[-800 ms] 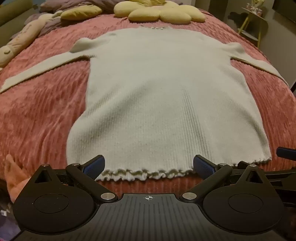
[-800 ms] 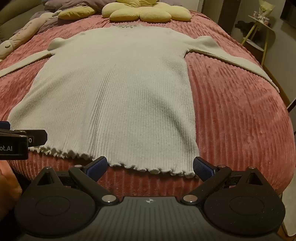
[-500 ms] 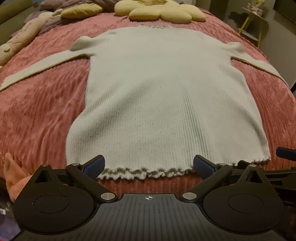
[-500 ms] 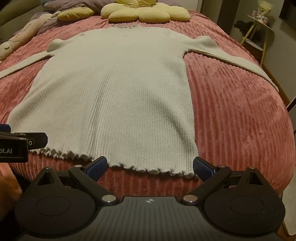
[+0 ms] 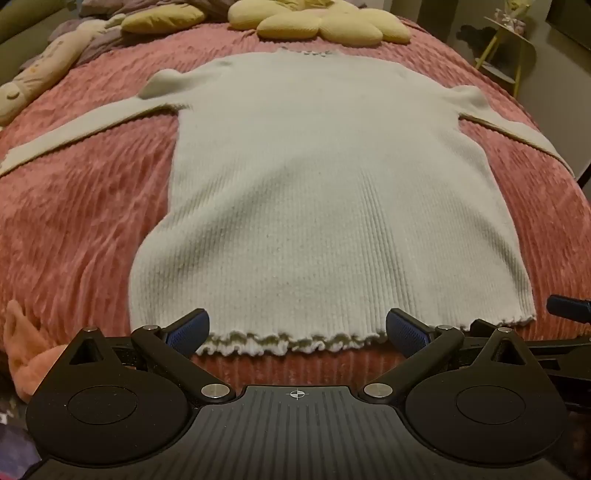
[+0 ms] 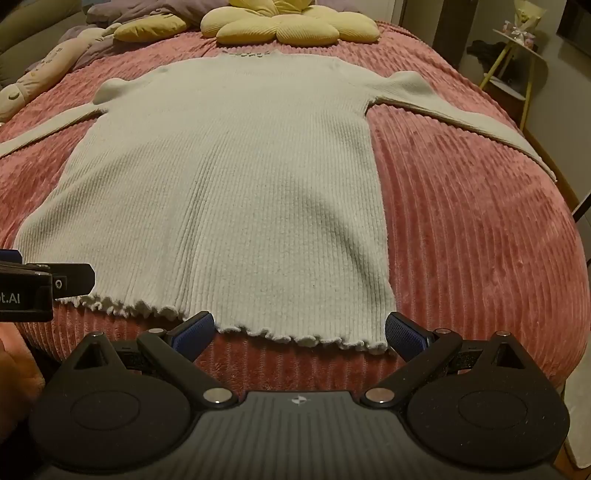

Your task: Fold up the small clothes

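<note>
A pale ribbed knit sweater [image 5: 325, 192] [image 6: 229, 184] lies flat on the pink bedspread [image 5: 74, 221], sleeves spread to both sides, frilled hem toward me. My left gripper [image 5: 297, 328] stands open at the hem's left half, blue pads wide apart, nothing between them. My right gripper [image 6: 299, 328] is open over the hem's right corner, also holding nothing. Each gripper shows at the edge of the other's view: the right one [image 5: 569, 308] and the left one [image 6: 44, 288].
A yellow flower-shaped cushion [image 6: 291, 26] and a long plush toy [image 5: 40, 74] lie at the bed's far end. A small yellow-legged side table [image 6: 517, 59] stands right of the bed. An orange plush item [image 5: 22, 343] sits at the near left corner.
Both grippers have crept slightly forward over the hem; the sweater lies unchanged and the jaws stay wide.
</note>
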`<state>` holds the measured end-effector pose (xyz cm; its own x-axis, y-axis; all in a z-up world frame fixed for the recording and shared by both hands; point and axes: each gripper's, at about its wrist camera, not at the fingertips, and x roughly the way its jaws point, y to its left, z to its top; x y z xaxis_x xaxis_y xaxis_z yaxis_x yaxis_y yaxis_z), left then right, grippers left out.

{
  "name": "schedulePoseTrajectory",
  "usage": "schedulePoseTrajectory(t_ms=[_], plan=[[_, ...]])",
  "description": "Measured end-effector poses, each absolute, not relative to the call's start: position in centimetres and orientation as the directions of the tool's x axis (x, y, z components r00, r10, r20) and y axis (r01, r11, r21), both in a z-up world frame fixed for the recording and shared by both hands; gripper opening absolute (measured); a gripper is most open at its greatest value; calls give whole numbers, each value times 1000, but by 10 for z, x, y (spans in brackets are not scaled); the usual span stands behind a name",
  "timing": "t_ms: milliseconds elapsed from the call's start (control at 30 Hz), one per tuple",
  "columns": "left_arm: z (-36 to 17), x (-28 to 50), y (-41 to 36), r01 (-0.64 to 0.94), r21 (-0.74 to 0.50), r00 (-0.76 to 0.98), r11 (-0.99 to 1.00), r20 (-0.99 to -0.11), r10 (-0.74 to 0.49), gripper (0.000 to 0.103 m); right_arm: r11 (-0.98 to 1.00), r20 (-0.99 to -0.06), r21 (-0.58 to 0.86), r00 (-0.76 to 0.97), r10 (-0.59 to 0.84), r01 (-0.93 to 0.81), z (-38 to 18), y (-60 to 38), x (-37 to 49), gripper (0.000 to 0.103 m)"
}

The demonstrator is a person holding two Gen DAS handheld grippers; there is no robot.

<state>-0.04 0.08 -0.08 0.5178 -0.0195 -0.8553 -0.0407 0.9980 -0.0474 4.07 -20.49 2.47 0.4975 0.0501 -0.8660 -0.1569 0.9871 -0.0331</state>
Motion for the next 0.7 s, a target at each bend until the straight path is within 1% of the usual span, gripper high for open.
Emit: schedulePoseTrajectory(t_ms=[700], plan=[[-1, 0, 1, -43, -53, 518, 998, -855, -23, 103, 987, -864, -30, 501, 53, -157, 24, -204, 41, 99]])
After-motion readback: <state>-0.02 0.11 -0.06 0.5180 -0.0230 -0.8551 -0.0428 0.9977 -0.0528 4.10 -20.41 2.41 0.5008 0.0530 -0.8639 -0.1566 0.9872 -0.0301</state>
